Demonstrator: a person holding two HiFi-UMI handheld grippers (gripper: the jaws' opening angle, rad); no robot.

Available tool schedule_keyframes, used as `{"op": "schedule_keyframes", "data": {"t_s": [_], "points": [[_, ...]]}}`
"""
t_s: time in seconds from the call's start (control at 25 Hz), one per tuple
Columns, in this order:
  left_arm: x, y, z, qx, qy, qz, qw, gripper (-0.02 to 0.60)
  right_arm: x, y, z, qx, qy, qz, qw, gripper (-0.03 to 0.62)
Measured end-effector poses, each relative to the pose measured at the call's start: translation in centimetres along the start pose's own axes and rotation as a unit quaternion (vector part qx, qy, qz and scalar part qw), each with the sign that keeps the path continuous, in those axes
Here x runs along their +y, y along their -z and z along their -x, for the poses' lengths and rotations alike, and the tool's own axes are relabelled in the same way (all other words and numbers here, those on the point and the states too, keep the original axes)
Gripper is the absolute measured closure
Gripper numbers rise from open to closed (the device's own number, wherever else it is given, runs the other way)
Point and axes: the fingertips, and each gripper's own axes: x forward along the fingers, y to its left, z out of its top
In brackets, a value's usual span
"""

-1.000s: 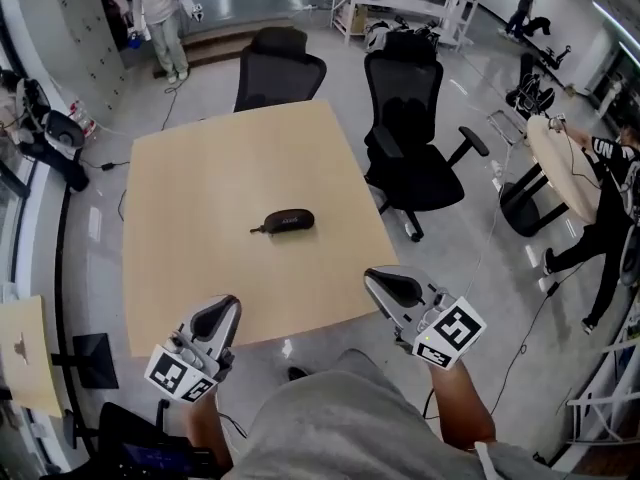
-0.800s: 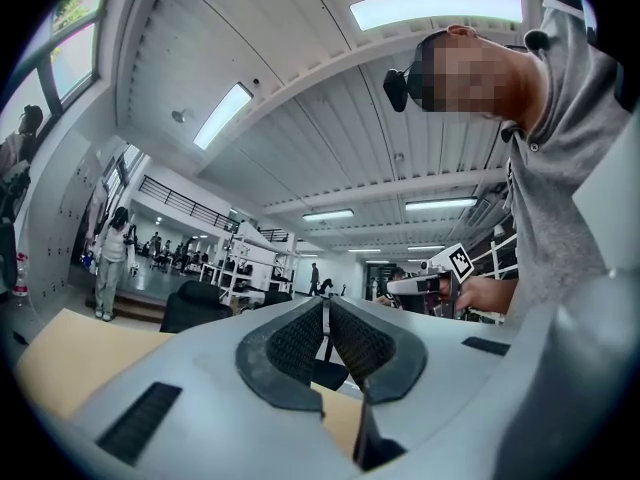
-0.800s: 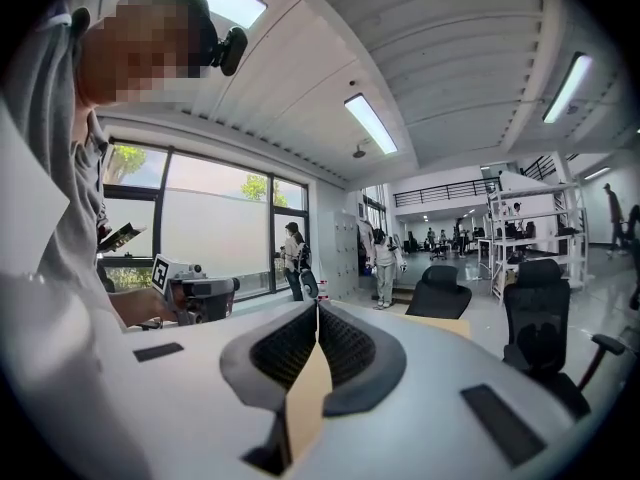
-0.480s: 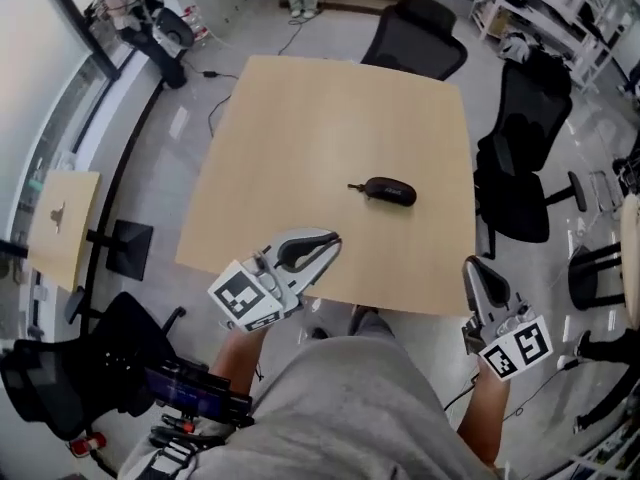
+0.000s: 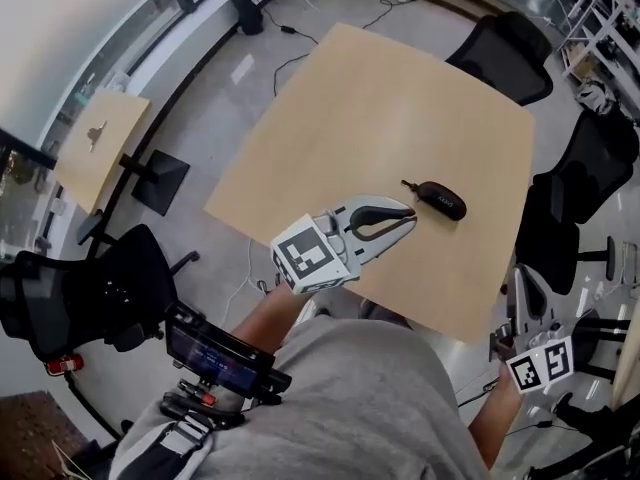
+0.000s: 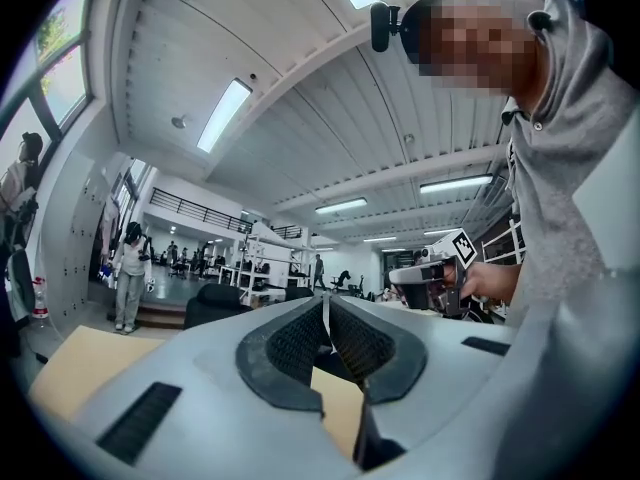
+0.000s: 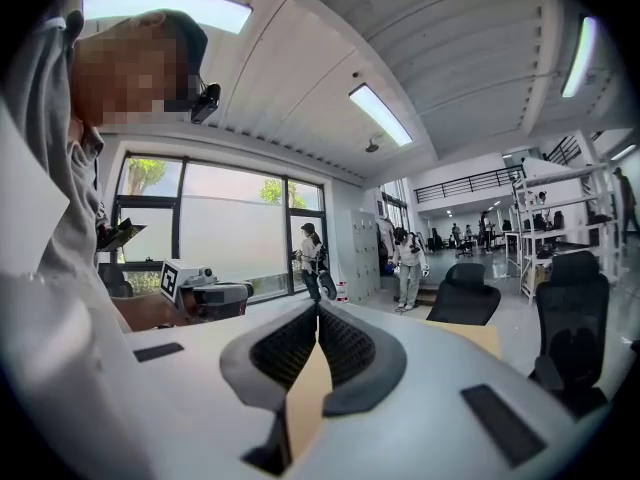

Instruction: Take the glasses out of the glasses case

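Glasses case [image 5: 441, 200]: dark and oblong, it lay shut on the right half of the table, towards the near edge, with a thin tab sticking out of its left end. Nothing else lay on the tabletop.

Table [image 5: 380, 98]: square, light wood, seen corner-on from the head view.

Chairs: one black office chair [image 5: 505, 53] stood at the table's far corner. A second [image 5: 592, 153] was off the right side, and a third [image 5: 85, 293] stood on the floor near left, well apart from the table. A small pale board on a black stand [image 5: 100, 133] stood on the floor to the left.

Person: grey top, filling the near edge of the head view, with a gripper in each hand.

Left gripper [image 5: 408, 216]: I had it out over the near part of the table. Its tips pointed right and sat near the case's left end, on the near side. I could not tell its height above the wood, and I saw no contact with the case. In the left gripper view the jaws met at the tips, with nothing clamped between the ribbed pads [image 6: 300, 343].

Right gripper [image 5: 518, 280]: it was held off the table's near right corner, over the floor and well apart from the case. The right gripper view showed its jaws brought together at the tips as well, holding nothing.
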Motion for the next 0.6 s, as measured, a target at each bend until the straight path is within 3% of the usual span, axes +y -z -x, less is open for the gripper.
{"op": "schedule_keyframes", "data": {"t_s": [0.6], "points": [[5.0,3.1,-4.4,0.024,-0.011,0.033,0.9991,0.558,-5.3,1.4,-5.0,0.031,-0.019,-0.025,0.999,0.585]]}}
